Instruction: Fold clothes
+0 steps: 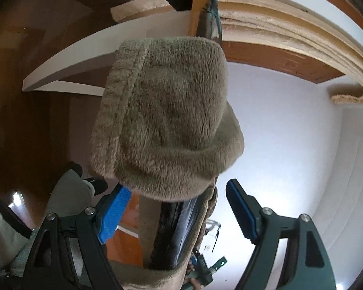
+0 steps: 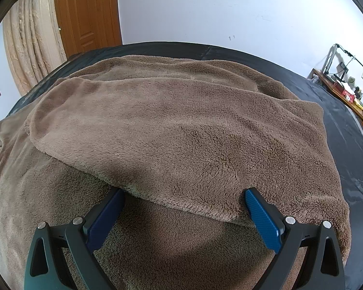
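Fleece is filling most of what we are seeing: in the left wrist view a brown fleece garment is blocking the middle, and we cannot tell how it is hanging or what is bearing it. We are holding the left gripper with fingers wide apart, the cloth just beyond them, not pinched. We are keeping the right gripper wide too, its fingers resting at the near folded edge without clamping. The garment is lying spread on a black-covered bed; a wooden door is standing far left.
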A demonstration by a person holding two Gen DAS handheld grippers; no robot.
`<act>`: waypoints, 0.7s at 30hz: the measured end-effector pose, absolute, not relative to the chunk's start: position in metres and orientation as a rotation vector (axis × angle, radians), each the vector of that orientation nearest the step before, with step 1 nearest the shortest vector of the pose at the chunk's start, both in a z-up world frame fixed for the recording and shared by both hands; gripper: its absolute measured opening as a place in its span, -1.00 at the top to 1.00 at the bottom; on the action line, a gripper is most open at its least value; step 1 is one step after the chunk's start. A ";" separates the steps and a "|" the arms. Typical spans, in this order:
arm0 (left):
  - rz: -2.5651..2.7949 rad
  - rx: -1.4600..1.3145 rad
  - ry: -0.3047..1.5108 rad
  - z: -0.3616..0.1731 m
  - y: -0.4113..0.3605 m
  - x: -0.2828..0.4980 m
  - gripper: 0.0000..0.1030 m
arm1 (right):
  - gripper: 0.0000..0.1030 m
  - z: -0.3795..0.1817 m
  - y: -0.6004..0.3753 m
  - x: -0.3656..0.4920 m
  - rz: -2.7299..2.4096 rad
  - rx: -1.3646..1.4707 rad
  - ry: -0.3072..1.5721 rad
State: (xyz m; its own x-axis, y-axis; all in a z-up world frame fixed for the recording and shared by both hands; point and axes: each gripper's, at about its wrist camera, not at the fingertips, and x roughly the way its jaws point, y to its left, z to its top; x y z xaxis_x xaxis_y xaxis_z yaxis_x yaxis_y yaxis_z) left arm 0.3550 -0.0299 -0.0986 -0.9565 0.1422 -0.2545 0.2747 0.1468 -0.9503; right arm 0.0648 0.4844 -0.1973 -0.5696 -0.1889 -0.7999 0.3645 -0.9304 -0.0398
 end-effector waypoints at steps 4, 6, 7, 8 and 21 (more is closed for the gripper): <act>-1.911 0.387 2.231 -0.093 -0.038 0.354 -0.60 | -0.96 -0.197 0.485 0.065 -2.517 1.246 0.282; -1.901 0.376 2.195 -0.090 -0.042 0.354 -0.47 | -0.96 -0.196 0.486 0.066 -2.515 1.243 0.275; -1.906 0.381 2.181 -0.088 -0.044 0.353 -0.37 | -0.96 -0.196 0.486 0.066 -2.514 1.242 0.271; -1.910 0.386 2.167 -0.087 -0.046 0.351 -0.13 | -0.96 -0.196 0.487 0.066 -2.514 1.241 0.268; -2.052 0.322 1.668 -0.017 -0.063 0.380 0.64 | -0.97 -0.194 0.493 0.066 -2.502 1.225 0.220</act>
State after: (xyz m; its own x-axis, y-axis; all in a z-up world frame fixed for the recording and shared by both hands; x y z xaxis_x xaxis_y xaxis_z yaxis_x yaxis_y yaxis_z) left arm 0.3798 -0.0635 -0.0172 -0.8606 -0.2108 -0.4636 0.4969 -0.1482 -0.8551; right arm 0.0663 0.4932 -0.1937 -0.5675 -0.2371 -0.7885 0.3712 -0.9285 0.0121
